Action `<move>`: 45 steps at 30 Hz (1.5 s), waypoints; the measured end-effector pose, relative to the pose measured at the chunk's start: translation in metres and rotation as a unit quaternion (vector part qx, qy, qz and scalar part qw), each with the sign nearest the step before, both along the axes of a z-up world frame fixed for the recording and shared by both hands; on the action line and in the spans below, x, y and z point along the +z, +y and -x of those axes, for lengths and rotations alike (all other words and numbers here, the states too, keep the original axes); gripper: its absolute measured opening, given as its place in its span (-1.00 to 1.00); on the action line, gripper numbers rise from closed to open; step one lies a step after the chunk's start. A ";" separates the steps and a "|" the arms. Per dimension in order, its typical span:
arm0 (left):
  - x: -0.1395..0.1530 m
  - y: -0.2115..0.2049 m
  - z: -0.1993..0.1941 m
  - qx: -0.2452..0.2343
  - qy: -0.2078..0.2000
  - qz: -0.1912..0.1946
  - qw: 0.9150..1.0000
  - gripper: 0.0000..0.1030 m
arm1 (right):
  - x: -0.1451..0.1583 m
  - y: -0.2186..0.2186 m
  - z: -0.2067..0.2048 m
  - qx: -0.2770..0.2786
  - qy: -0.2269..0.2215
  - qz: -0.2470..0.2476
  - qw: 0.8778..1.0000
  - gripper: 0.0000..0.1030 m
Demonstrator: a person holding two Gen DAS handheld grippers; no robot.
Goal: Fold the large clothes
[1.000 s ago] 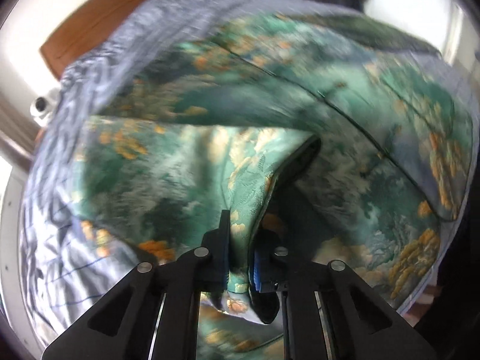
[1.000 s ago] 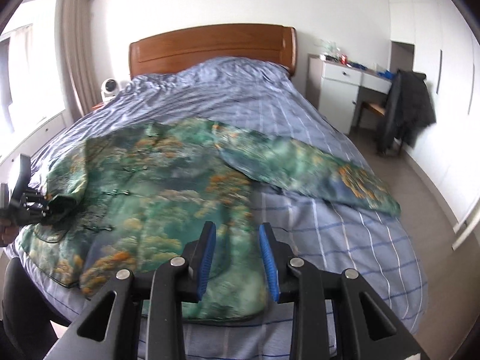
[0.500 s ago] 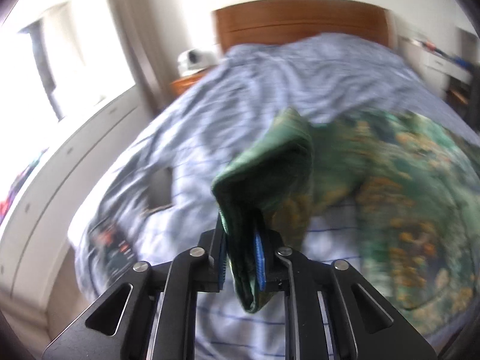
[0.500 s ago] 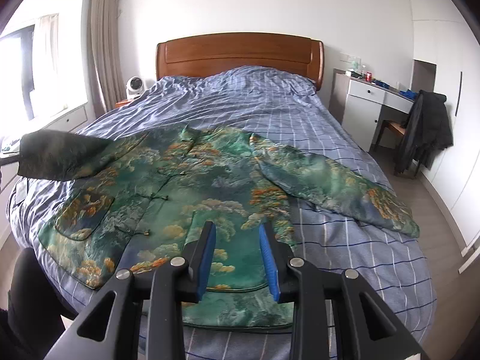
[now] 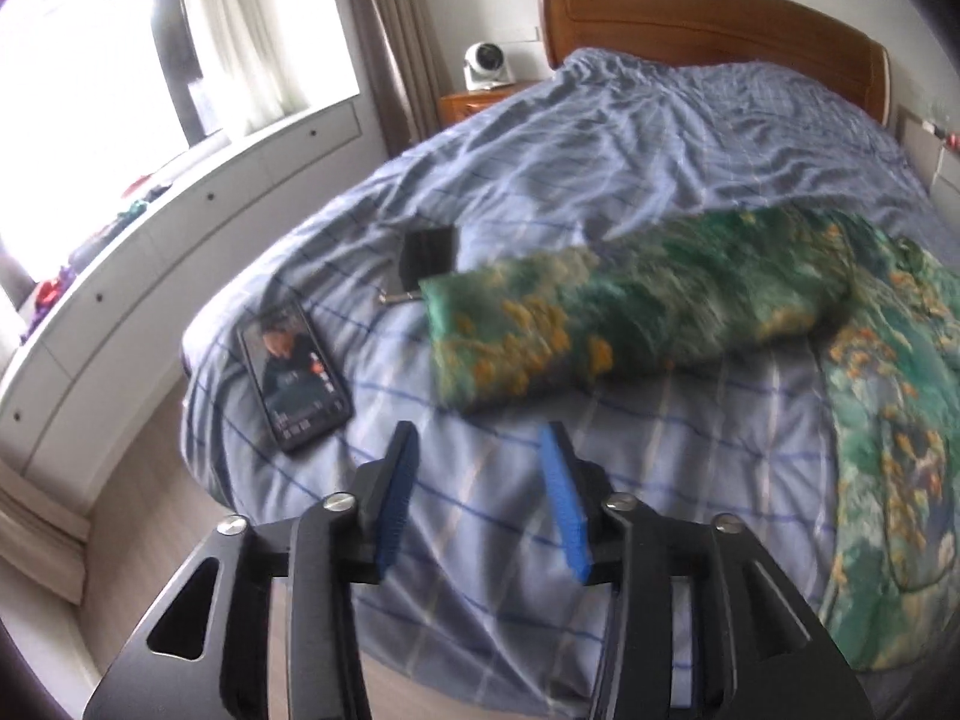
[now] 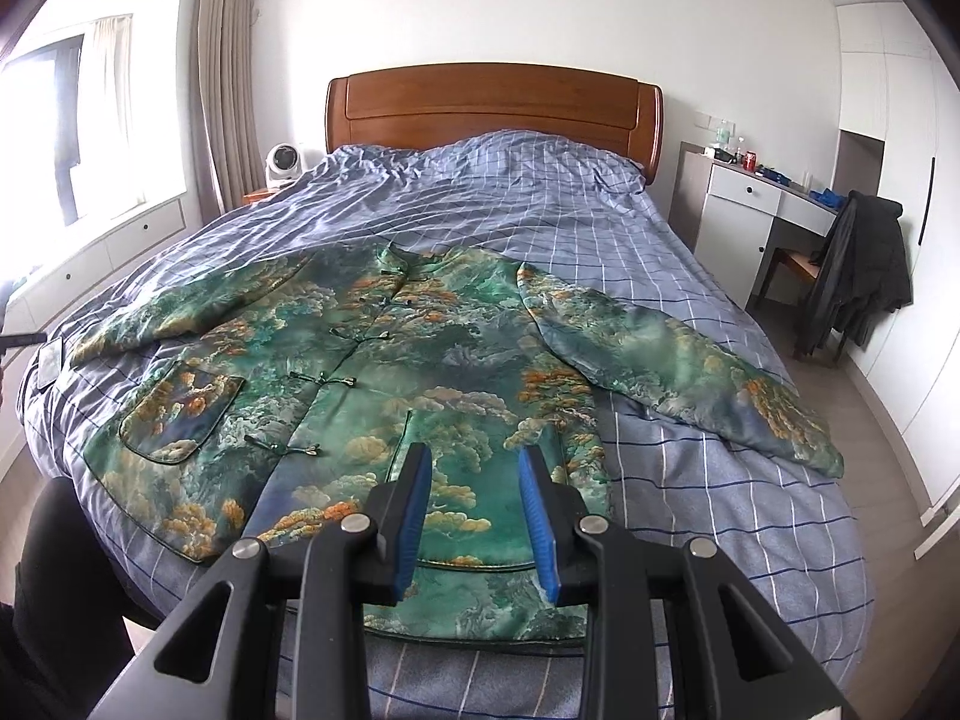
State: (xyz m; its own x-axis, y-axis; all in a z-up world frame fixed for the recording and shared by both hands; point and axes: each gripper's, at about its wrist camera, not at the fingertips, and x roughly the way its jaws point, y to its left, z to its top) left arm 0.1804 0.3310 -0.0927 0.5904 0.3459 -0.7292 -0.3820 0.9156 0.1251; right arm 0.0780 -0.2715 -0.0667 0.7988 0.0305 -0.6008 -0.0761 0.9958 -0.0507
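Released, the jacket sleeve (image 5: 600, 324) lay blurred beyond the just-opened, empty left gripper (image 5: 480, 495); right gripper (image 6: 474, 507), parted, hid the jacket (image 6: 372, 372) hem.

The jacket (image 6: 420, 372) is satiny brocade cloth with a soft sheen. The duvet (image 6: 540, 204) on the bed is matt, creased checked cotton. The headboard (image 6: 492, 102) is polished wood. The phone (image 5: 294, 369), near the bed's left edge, has a glossy glass face.

Green brocade jacket (image 6: 384, 372), front up, sleeves spread, flat on bed
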 end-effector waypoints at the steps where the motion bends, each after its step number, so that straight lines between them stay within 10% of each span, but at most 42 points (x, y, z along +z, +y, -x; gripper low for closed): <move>1: -0.002 -0.009 0.006 -0.006 -0.002 0.004 1.000 0.13 | -0.001 0.001 0.000 0.000 0.000 0.002 1.000 -0.40; 9: -0.002 -0.099 0.039 -0.100 -0.032 0.058 0.993 0.65 | -0.006 0.005 0.001 0.000 0.004 0.016 1.000 -0.39; 11: 0.000 -0.120 0.039 -0.117 -0.041 0.073 0.990 0.78 | -0.006 0.003 0.004 -0.006 0.003 0.022 1.000 0.00; 13: 0.002 -0.142 0.035 -0.142 -0.044 0.098 0.984 0.78 | -0.007 0.001 0.008 -0.016 -0.003 0.023 1.000 0.26; 34: 0.039 -0.295 0.041 -0.258 -0.102 0.049 0.959 0.97 | -0.015 -0.020 0.018 -0.071 0.007 0.018 0.997 0.59; 45: 0.033 -0.313 0.044 -0.244 -0.087 0.113 0.959 0.99 | -0.009 -0.028 0.025 -0.065 -0.008 -0.035 0.997 0.60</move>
